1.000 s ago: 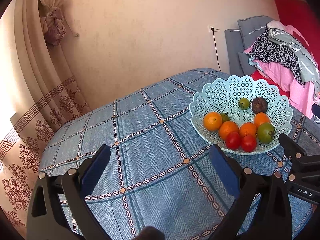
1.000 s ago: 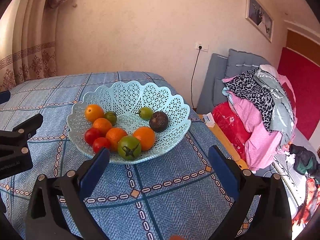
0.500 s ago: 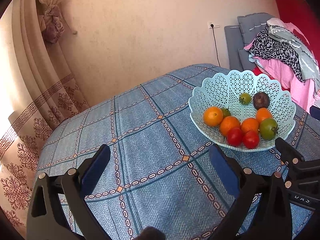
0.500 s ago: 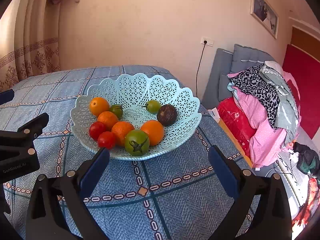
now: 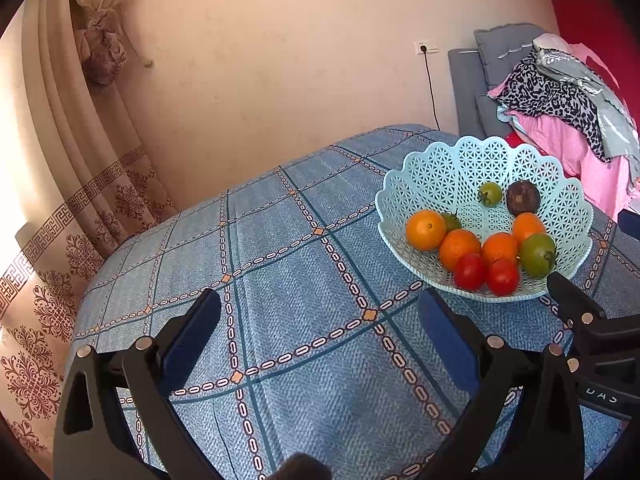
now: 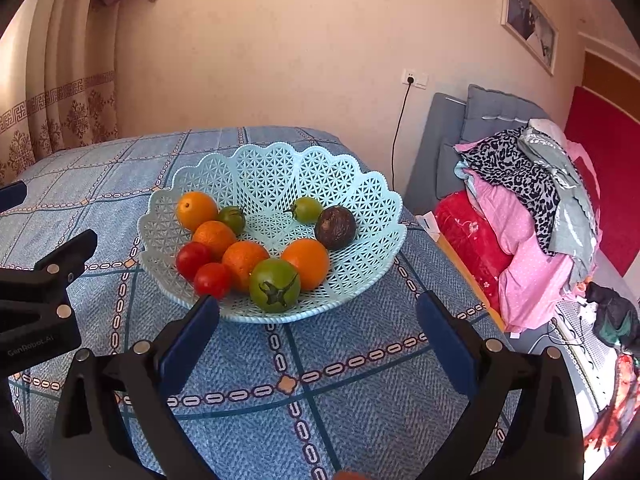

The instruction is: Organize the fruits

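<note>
Both cameras have drawn nearer to the basket since a second ago, so it fills more of each view, while the fruit inside lies as it did. On the table with its blue patterned cloth (image 6: 360, 360), the pale blue lattice basket (image 6: 280, 168) sits toward the far right corner, close to the right edge beside the grey headboard and piled clothes (image 6: 532, 208).

Inside the basket, four oranges cluster at the middle and left: one orange (image 6: 197, 211) at the back left, two more (image 6: 215, 237) (image 6: 245, 259) touching each other in front of it, and a fourth (image 6: 306, 263) to their right. Two red tomatoes (image 6: 193, 259) (image 6: 213, 279) lie touching at the near left rim. A large green tomato (image 6: 275, 285) rests at the near rim against the oranges. A small green tomato (image 6: 232, 219) is tucked behind the oranges, another (image 6: 307, 210) lies farther back, just beside a dark brown round fruit (image 6: 335, 227).

The right gripper (image 6: 318, 312) hovers released and empty, fingers spread wide just in front of the basket's near rim. The left gripper (image 5: 320, 312) is likewise spread and empty, over bare cloth to the left of the basket (image 5: 440, 176).
</note>
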`<state>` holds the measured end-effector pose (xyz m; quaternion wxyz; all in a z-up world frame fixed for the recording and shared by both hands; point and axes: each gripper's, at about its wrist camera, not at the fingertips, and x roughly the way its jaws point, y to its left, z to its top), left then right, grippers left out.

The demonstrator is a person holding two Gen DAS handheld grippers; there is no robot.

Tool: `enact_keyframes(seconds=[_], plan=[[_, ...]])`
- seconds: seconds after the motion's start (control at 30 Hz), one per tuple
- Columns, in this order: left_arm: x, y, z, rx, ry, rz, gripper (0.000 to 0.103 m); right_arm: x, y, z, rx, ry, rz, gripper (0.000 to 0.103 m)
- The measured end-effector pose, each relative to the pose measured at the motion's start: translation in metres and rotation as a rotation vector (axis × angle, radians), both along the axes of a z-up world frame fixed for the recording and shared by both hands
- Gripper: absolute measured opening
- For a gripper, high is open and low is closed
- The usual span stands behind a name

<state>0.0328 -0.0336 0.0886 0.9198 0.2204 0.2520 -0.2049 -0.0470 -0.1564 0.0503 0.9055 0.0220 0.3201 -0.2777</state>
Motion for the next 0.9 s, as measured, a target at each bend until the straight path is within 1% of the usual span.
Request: enact_keyframes(seconds=[0.27,0.4,0.7,0.83,0.9], plan=[[-0.0001,-0.0005,-0.0022,0.004,0.002,0.000,0.100,-0.0003,-0.0045,0.0005,0.026,-0.007,0.003,0.098],[0.0003,-0.0004,-0.0034,0.007,0.003,0.002,0.100,0.0000,-0.0087,-0.0018,0.057,-0.005,0.009,0.098],[0.0012,0.0008,-0.0049,0.005,0.013,0.005,0.100,-0.0002,-0.0049,-0.0016,0.031,0.001,-0.002,0.098],[0.0030,0.0047,-0.0046,0.001,0.028,0.020,0.100,0.0003,-0.0065,-0.0026,0.070,0.009,-0.010,0.098],[0.0047,0.0087,-0.0045,-0.006,0.042,0.031,0.100,0.0029,-0.0068,-0.0060,0.097,0.035,-0.011,0.098]])
